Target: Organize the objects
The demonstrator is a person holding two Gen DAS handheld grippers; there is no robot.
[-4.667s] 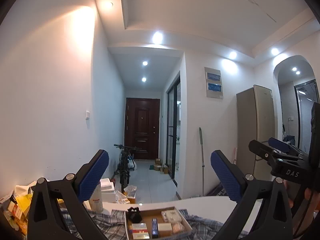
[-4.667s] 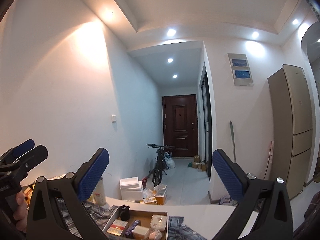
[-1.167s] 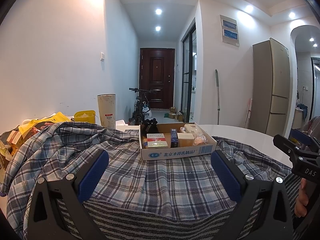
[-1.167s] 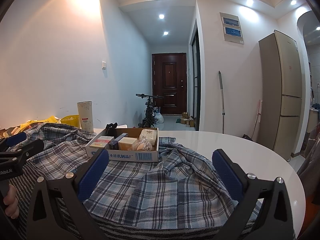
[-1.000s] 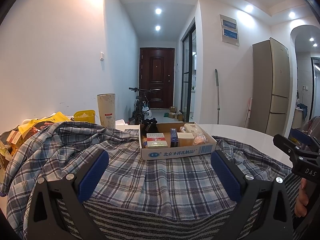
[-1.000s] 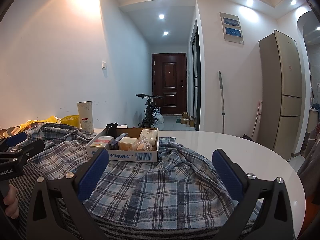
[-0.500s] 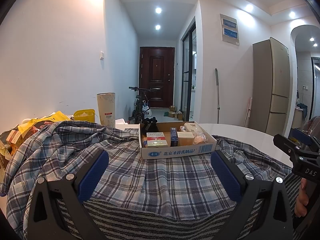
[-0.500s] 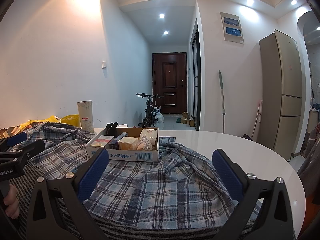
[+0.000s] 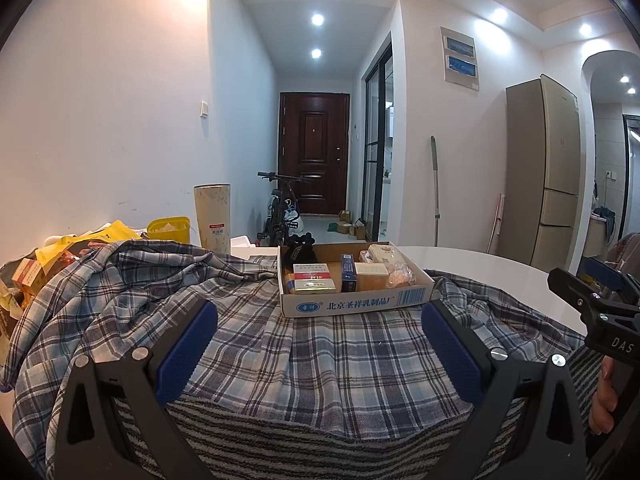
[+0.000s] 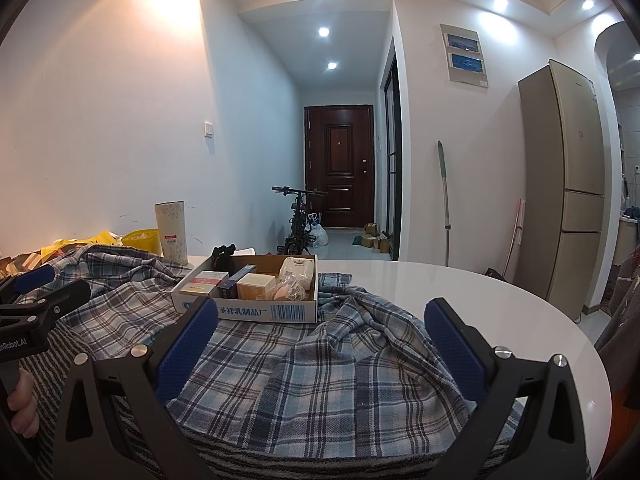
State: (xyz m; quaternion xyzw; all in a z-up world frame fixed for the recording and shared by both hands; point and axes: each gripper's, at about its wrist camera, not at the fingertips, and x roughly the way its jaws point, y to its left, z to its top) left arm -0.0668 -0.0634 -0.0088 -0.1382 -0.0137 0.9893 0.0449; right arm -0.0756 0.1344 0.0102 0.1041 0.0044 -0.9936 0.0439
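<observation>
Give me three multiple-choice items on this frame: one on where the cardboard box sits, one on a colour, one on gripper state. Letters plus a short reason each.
1. Where does the cardboard box sit?
A. On the plaid shirt spread on the table
B. On the floor by the door
C. On top of the fridge

2. What colour are the gripper finger pads?
A. Red
B. Blue
C. Green

3. What state are the left gripper and right gripper in?
A. Both shut on the shirt
B. Left open, right shut on the box
C. Both open, holding nothing

Answers:
1. A: plaid cloth shows under the box front and on both sides of it in both wrist views.
2. B: the pads on each gripper show blue against black arms.
3. C: each view shows a wide gap between the pads with only cloth far behind it.
</observation>
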